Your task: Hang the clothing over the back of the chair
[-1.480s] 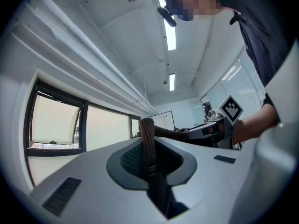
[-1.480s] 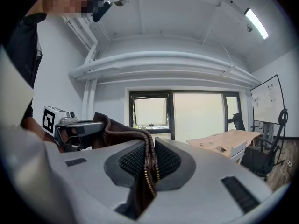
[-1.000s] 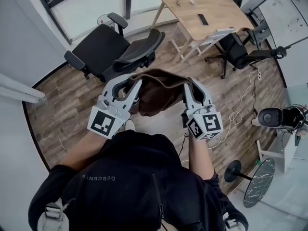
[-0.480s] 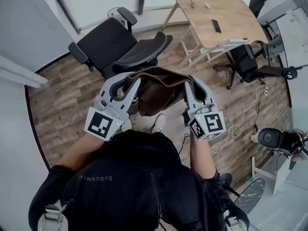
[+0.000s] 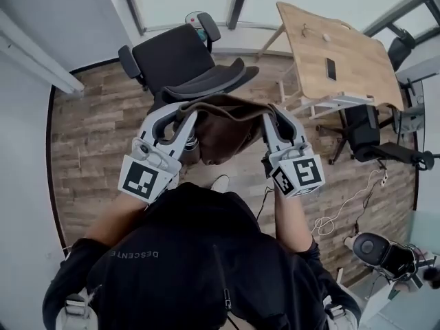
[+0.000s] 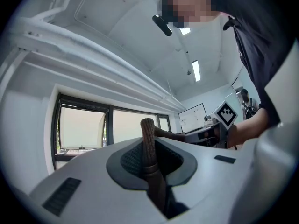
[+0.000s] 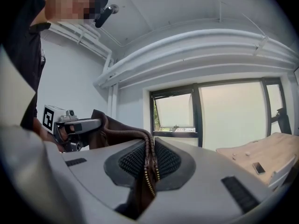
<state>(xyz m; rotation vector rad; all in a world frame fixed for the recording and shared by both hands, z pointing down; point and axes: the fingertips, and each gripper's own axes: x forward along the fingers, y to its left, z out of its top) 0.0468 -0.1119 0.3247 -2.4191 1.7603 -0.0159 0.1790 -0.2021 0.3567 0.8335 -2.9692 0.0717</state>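
A brown jacket hangs stretched between my two grippers at chest height. My left gripper is shut on its ribbed edge, and the fabric stands up between the pads. My right gripper is shut on the zipper edge. A black office chair with a curved backrest stands just beyond the jacket, its seat toward the window. Both grippers point level toward it.
A light wooden desk with a phone on it stands to the right of the chair. More black chairs sit behind that desk. White cables trail on the wooden floor at right. A grey wall runs along the left.
The person has turned while carrying the jacket, so the chair has swung from upper left to straight ahead and closer. Both grippers kept their grip on the jacket.
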